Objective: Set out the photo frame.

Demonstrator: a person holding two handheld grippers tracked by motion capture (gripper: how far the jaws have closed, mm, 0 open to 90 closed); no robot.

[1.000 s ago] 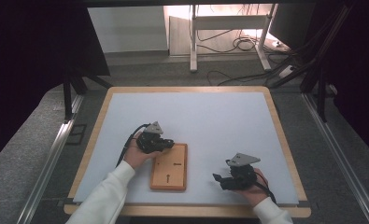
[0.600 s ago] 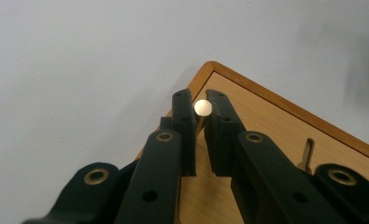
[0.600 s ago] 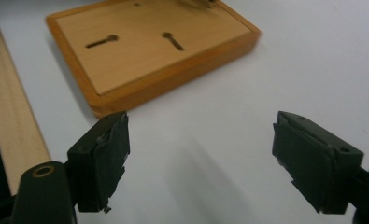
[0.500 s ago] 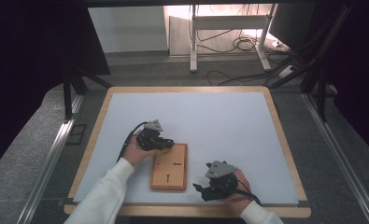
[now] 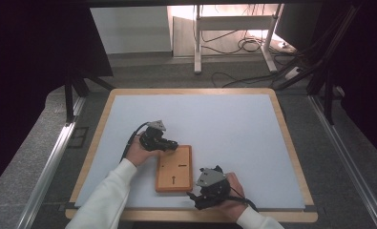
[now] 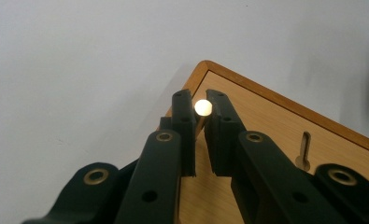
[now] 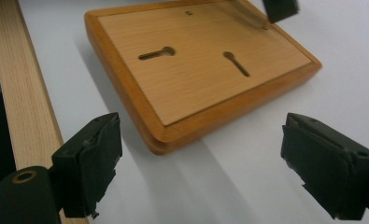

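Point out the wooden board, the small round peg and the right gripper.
wooden board [image 5: 174,177]: high view, on its bare top face near the front.
small round peg [image 6: 203,107]: left gripper view, on its pale round end between the jaws.
right gripper [image 7: 198,170]: right gripper view, midway between its open fingertips.

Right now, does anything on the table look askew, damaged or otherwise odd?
Nothing looks damaged or spilled. The wooden board lies flat on the white mat, keyhole slots up. The left gripper pinches a small pale round peg over the board's corner.
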